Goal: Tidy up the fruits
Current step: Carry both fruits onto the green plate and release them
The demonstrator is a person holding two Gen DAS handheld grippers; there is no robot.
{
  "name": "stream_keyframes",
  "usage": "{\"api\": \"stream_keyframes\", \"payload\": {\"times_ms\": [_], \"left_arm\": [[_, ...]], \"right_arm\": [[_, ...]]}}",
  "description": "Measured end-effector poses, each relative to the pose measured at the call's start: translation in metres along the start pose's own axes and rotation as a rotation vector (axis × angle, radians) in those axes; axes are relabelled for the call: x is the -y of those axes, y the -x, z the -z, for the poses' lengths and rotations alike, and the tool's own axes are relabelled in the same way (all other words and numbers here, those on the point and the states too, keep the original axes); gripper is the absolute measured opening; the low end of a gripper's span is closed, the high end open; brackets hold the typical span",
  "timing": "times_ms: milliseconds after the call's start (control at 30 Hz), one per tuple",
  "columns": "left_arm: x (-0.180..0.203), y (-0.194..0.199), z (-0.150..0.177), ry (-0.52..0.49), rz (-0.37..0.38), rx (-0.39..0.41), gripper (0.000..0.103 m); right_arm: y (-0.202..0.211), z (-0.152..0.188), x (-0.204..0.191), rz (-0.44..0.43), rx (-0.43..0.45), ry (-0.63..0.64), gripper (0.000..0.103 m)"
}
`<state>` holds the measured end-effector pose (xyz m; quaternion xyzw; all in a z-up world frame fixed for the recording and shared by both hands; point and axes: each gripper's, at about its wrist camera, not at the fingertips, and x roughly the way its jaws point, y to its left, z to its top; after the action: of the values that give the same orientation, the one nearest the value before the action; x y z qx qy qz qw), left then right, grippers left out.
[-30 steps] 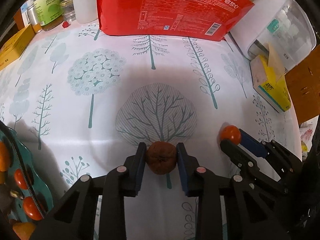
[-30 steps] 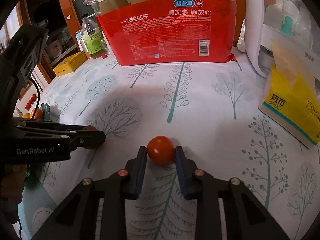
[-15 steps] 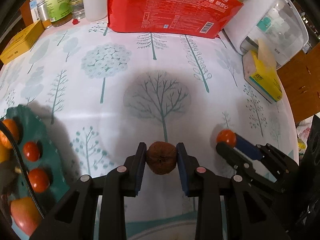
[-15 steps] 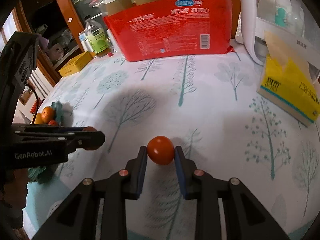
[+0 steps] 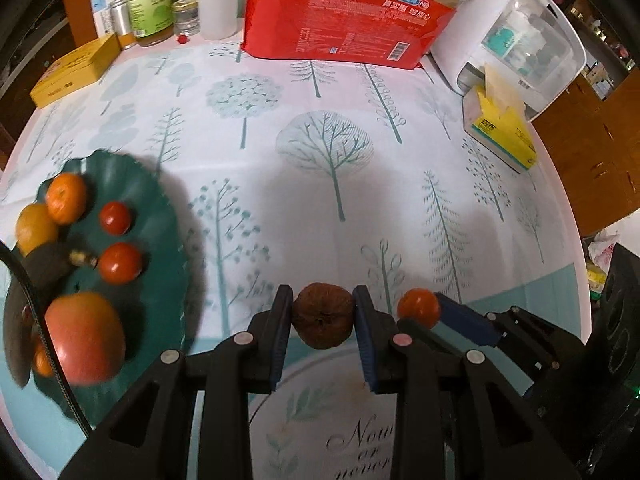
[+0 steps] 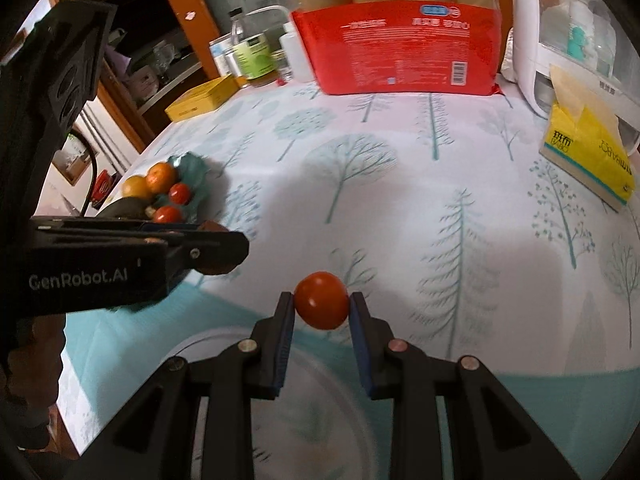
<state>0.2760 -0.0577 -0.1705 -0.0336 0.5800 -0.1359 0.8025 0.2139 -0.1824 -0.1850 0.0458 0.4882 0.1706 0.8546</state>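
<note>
Both grippers raised and drawn back from the red paper-cup package (image 5: 352,16) over the last second. Left gripper (image 5: 322,322), closed on the wrinkled brown round fruit (image 5: 323,315), now above the tablecloth's teal border instead of the large grey printed tree (image 5: 325,148) near the package. Right gripper (image 6: 321,312), clamping the small red tomato (image 6: 321,300), likewise carried back above that border. Dark green scalloped plate (image 5: 160,208), formerly only an edge sliver well left of the package, now shown almost whole in the left view.

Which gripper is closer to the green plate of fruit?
Left. The left gripper, holding a brown fruit, is beside the green plate; the right gripper, holding a tomato, is farther away.
</note>
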Motion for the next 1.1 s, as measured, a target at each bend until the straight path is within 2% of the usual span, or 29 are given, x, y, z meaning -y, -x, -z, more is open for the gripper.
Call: {"api": "stream_keyframes", "payload": {"times_ms": [200,533,733,933,1100], "left_arm": [[-0.016,0.025,0.031,0.022,-0.004,0.016,0.029],[-0.071,0.061,0.08,0.096,-0.032,0.037,0.029],[-0.107,0.085,0.107,0.114,-0.042,0.05,0.029],[-0.138,0.106,0.118,0.077,-0.038,0.072,0.029],[-0.161,0.123,0.114,0.029,-0.024,0.099,0.029]], "right_arm": [[0.012,0.019,-0.03,-0.024,-0.01,0.011,0.028],[0.021,0.048,-0.08,-0.013,-0.032,0.027,0.028],[0.021,0.061,-0.106,-0.029,-0.051,-0.01,0.028],[0.02,0.064,-0.132,-0.024,-0.033,-0.048,0.028],[0.014,0.062,-0.153,-0.027,-0.018,-0.095,0.028]]}}
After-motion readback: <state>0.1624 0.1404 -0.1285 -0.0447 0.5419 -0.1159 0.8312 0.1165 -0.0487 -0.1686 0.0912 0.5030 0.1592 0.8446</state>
